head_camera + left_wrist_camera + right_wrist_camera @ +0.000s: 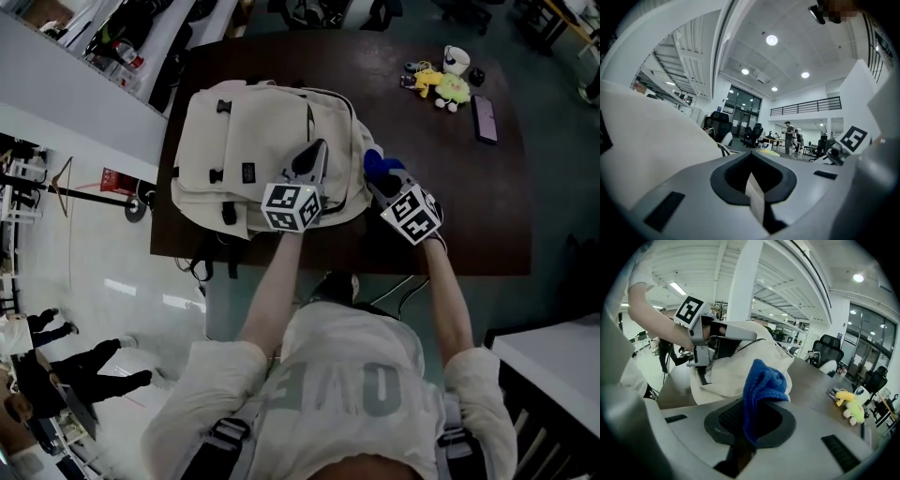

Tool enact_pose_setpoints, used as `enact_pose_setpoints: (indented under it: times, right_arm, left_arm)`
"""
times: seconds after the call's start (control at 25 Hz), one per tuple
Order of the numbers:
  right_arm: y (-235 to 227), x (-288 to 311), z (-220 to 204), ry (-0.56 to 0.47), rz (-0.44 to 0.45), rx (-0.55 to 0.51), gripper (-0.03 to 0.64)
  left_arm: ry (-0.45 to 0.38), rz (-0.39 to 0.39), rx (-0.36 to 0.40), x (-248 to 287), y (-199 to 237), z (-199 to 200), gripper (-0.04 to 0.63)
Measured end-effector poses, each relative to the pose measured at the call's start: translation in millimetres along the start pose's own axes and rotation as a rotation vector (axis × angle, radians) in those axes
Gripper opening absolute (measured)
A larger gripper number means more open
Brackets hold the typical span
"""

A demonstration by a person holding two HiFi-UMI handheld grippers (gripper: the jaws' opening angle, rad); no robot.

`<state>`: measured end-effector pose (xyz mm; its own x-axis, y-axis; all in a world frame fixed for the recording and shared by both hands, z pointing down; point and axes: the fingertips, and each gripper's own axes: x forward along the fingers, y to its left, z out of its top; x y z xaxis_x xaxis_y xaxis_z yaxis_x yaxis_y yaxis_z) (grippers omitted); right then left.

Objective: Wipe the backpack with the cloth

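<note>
Slippage seems the risk: right tool [749, 430] clamps only a corner of blue terry cloth [764, 380], while left tool [757, 199] pinches a fold of cream fabric backpack [244, 131].

We see a plush toy [448, 87] and a cup [456, 58] well beyond the right claw [379, 176]. A phone [485, 118] lies near them.
</note>
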<state>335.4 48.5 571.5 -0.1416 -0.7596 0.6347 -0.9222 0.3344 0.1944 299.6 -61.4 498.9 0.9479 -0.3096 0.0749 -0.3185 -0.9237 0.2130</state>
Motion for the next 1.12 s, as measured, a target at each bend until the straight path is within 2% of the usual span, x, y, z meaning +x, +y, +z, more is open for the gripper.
enact_pose_setpoints:
  times: [0.28, 0.52, 0.68, 0.92, 1.12]
  right_arm:
    - [38.2, -8.6, -7.8, 0.021, 0.018, -0.040, 0.041]
    - [90.6, -4.8, -4.1, 0.021, 0.126, -0.074, 0.041]
    - [108.4, -2.4, -3.6, 0.001, 0.153, -0.036, 0.041]
    - [100.6, -11.0, 3.5, -0.044, 0.173, 0.011, 0.041]
    - [33.5, -42.9, 36.9, -0.195, 0.058, 0.072, 0.041]
  left_arm:
    - [-0.008, 0.014, 0.000, -1.2, 1.2, 0.2, 0.003]
    - [-0.013, 0.016, 0.001, -1.2, 1.5, 0.7, 0.003]
    - [-0.017, 0.010, -0.001, -0.6, 0.8, 0.3, 0.003]
    - [-0.022, 0.026, -0.029, -5.5, 4.6, 7.2, 0.003]
    - [-0.078, 0.090, 0.019, -28.7, 20.9, 55.3, 0.003]
